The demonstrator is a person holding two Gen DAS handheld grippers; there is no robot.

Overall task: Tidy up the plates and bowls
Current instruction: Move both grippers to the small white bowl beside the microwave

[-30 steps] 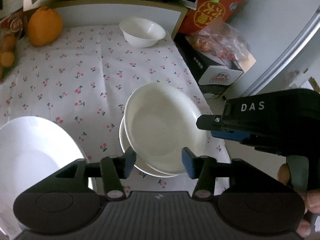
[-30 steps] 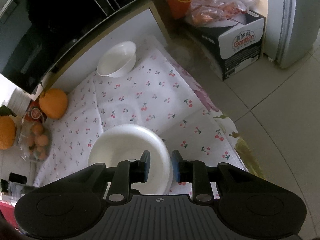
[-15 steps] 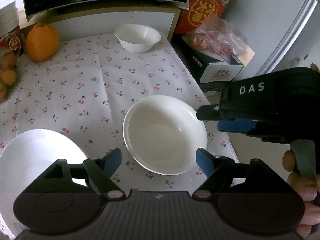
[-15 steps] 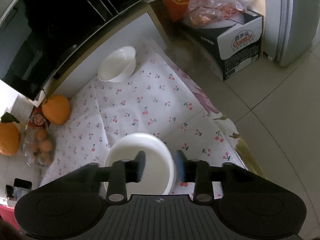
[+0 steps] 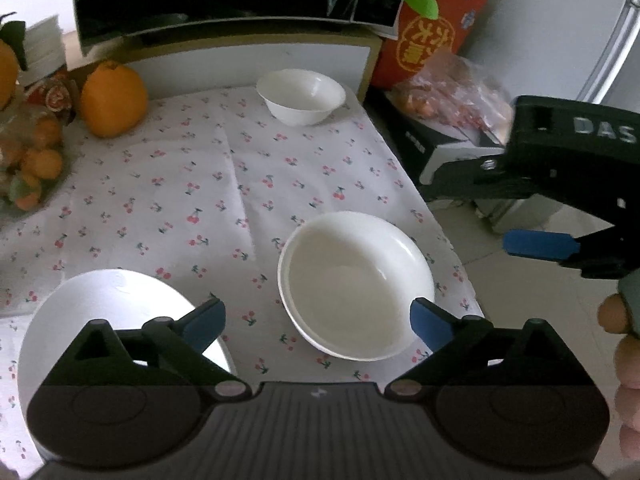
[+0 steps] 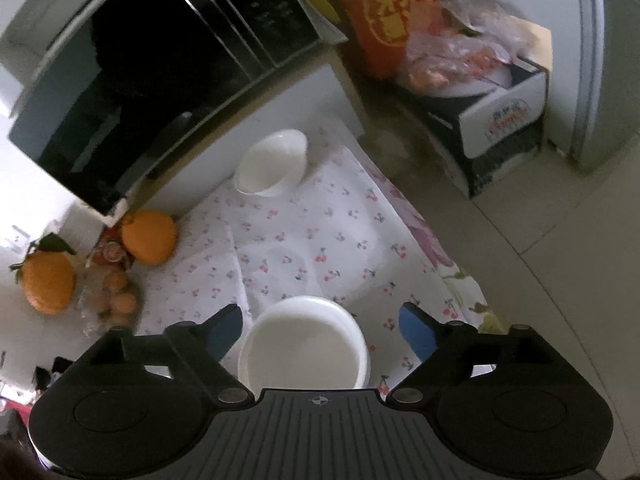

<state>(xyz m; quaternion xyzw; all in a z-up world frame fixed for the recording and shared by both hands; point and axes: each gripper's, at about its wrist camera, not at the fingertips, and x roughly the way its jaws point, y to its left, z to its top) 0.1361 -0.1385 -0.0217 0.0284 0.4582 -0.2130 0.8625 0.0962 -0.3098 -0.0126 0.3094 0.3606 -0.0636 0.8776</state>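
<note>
A cherry-print cloth (image 5: pixel 208 184) covers the desk. At its near left corner lies a flat white plate (image 5: pixel 100 312); two nested white bowls (image 5: pixel 356 284) sit near the right edge, and a small white bowl (image 5: pixel 301 96) stands far back by the cabinet. The left tool (image 5: pixel 318 322) hangs above the nested bowls, spread wide, holding nothing. The right tool (image 6: pixel 320 326) is likewise spread and empty
</note>
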